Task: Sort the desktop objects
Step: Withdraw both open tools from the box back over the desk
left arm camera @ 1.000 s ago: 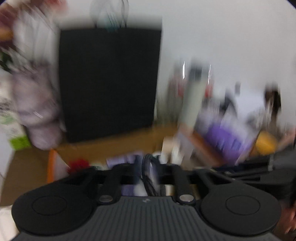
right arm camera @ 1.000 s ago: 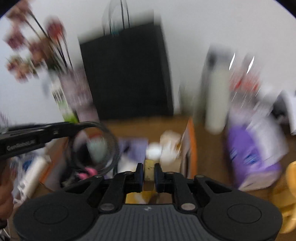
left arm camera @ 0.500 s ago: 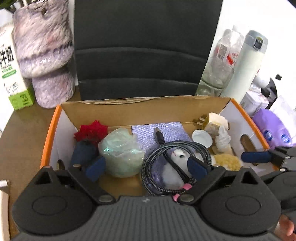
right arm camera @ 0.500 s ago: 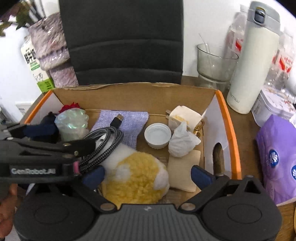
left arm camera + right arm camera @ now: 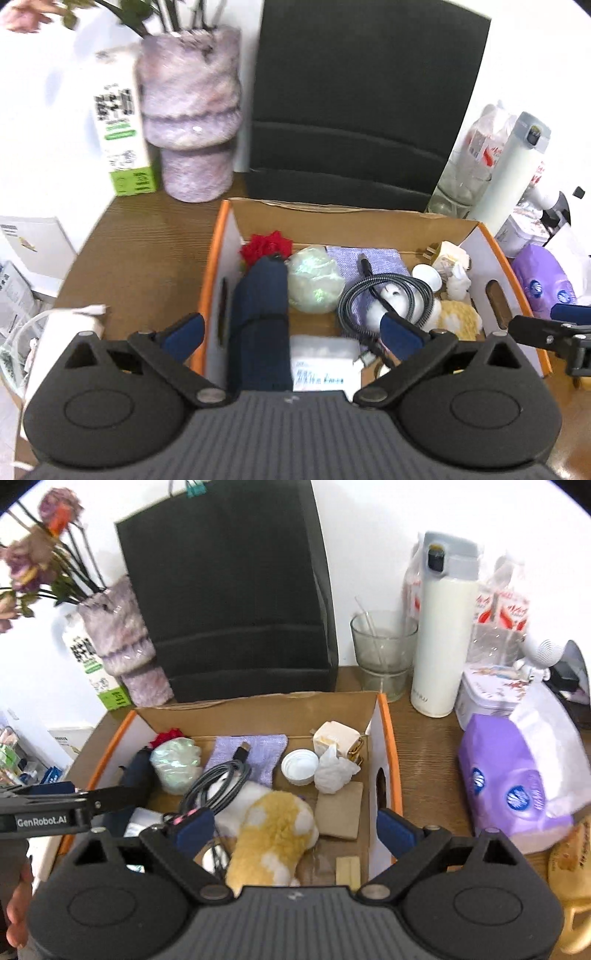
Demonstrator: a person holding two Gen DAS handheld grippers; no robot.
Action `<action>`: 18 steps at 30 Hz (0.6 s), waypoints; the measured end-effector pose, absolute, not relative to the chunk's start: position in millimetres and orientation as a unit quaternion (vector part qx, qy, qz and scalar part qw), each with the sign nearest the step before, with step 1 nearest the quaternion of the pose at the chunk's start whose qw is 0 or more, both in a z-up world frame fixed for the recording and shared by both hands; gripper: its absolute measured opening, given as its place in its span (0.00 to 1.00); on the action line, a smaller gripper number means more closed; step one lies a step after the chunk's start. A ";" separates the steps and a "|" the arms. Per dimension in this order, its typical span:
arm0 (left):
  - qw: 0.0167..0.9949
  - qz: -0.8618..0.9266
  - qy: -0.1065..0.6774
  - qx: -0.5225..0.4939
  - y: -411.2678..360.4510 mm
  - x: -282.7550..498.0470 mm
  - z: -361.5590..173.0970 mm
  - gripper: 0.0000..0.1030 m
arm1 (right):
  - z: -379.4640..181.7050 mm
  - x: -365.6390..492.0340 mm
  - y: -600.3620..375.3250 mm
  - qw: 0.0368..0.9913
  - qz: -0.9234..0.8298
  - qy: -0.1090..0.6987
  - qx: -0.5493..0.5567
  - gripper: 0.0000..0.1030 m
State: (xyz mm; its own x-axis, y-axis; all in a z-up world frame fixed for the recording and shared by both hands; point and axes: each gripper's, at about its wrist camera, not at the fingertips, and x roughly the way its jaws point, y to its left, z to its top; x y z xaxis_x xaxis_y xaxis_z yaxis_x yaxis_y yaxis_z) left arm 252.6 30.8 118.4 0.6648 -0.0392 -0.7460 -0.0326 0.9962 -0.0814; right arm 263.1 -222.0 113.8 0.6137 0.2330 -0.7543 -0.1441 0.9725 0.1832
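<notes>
An orange-rimmed cardboard box (image 5: 388,738) (image 5: 491,236) holds the sorted items. Among them are a grey braided cable coil (image 5: 384,291) (image 5: 218,779), a yellow and white plush toy (image 5: 277,827), a navy fabric roll (image 5: 258,314), an iridescent ball (image 5: 314,284), a purple cloth (image 5: 262,749) and a white cap (image 5: 299,766). My left gripper (image 5: 291,332) hovers over the box's left front, jaws opening, pads clear of the navy roll between them. My right gripper (image 5: 295,830) stands open above the plush, not touching it. A small pale block (image 5: 349,871) lies beneath it.
A black paper bag (image 5: 229,602) stands behind the box. A fuzzy purple vase (image 5: 192,125) and a milk carton (image 5: 122,136) are at the back left. A glass (image 5: 384,650), a white flask (image 5: 439,638), a tin (image 5: 491,694) and a purple tissue pack (image 5: 517,775) crowd the right.
Both grippers have opened. The cable coil that the left gripper carried now lies in the box, as does the pale block from the right gripper. Both have drawn back a little.
</notes>
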 end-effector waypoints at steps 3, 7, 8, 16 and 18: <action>0.924 -0.004 0.380 -0.049 31.8 214.1 125.2 1.00 | 124.5 229.9 -218.9 0.911 0.103 0.397 0.041 0.92; 0.944 0.011 0.326 -0.046 25.0 130.6 119.2 1.00 | 125.6 153.1 -217.1 0.940 0.091 0.329 0.019 0.92; 0.950 0.012 0.309 -0.051 23.4 103.7 115.2 1.00 | 121.7 126.2 -217.5 0.946 0.092 0.312 0.012 0.92; 0.981 0.050 0.181 -0.040 -0.9 -144.9 43.6 0.07 | 52.2 -98.2 -232.1 0.978 0.050 0.198 0.034 0.20; 0.979 0.034 0.202 -0.016 -8.3 -170.4 29.7 0.05 | 36.4 -138.5 -235.1 0.973 0.058 0.216 0.049 0.10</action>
